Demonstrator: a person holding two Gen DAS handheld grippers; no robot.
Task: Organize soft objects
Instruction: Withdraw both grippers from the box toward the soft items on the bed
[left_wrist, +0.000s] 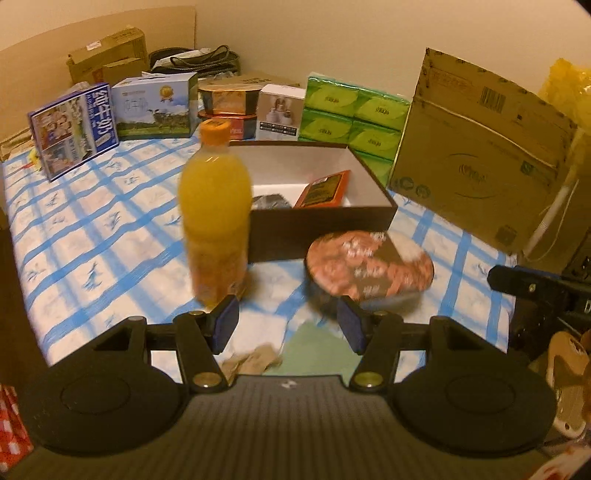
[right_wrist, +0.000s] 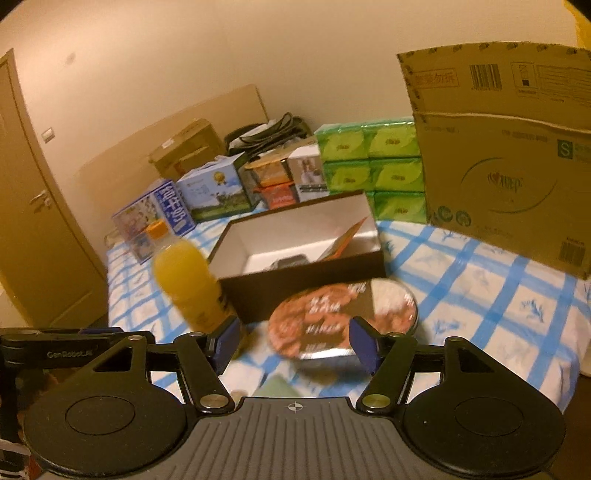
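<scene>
Left gripper (left_wrist: 288, 325) and right gripper (right_wrist: 293, 345) both spread wide, empty; soft packets (left_wrist: 255, 360) lie on cloth beneath; risk: a low sweep topples the juice bottle (left_wrist: 214, 210) just beside.

Not much can actually be read here. "GenRobot.ai" is printed in pale letters on the black arm of the left gripper (right_wrist: 55, 352), seen from the right wrist view. A white "S" in a teal square is stamped on the big brown cardboard carton (right_wrist: 509, 177), along with barcodes whose digits are too small to be made out. Large white Chinese characters, apparently "纯牛奶", are shown on the blue milk carton box (left_wrist: 74, 129). Everything else is blurred beyond reading.
</scene>
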